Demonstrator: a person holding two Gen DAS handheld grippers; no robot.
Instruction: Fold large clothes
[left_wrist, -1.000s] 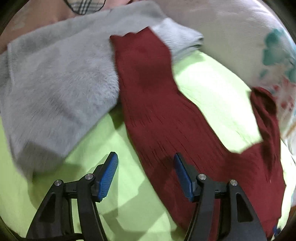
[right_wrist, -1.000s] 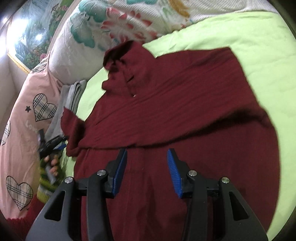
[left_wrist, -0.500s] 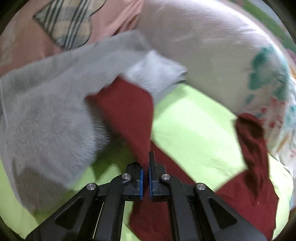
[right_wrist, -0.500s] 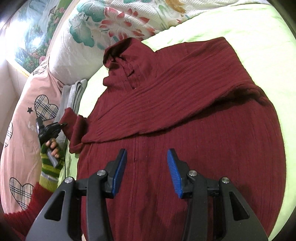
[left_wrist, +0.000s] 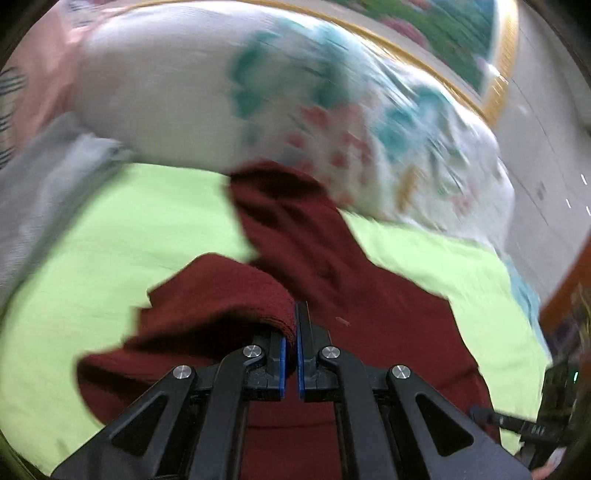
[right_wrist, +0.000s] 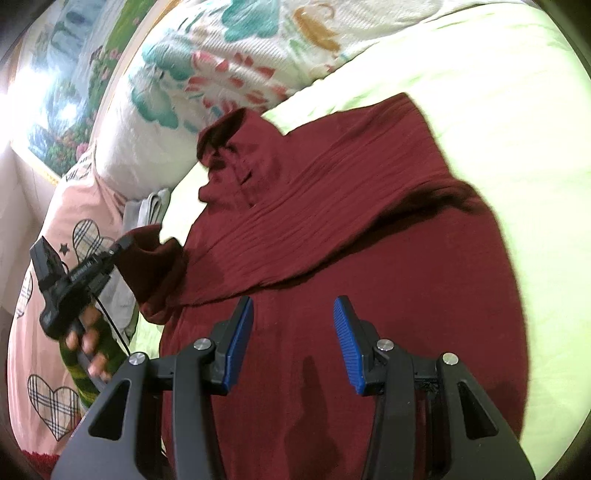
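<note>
Maroon sweater (right_wrist: 369, 229) lies on the green sheet (right_wrist: 498, 110), collar toward the floral pillow (right_wrist: 207, 74).
Left gripper (left_wrist: 296, 332) pinches its sleeve cuff (lifted); right gripper (right_wrist: 293, 339) hovers spread above the body.

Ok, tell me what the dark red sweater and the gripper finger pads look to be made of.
Dark red sweater: looks like a soft knit, probably wool or acrylic; matte, with fine vertical ribs, and it drapes and creases loosely. Right gripper finger pads: blue, likely rubber or soft plastic, with fine ridged texture, set on black, hard-looking plastic arms with metal screws.
</note>
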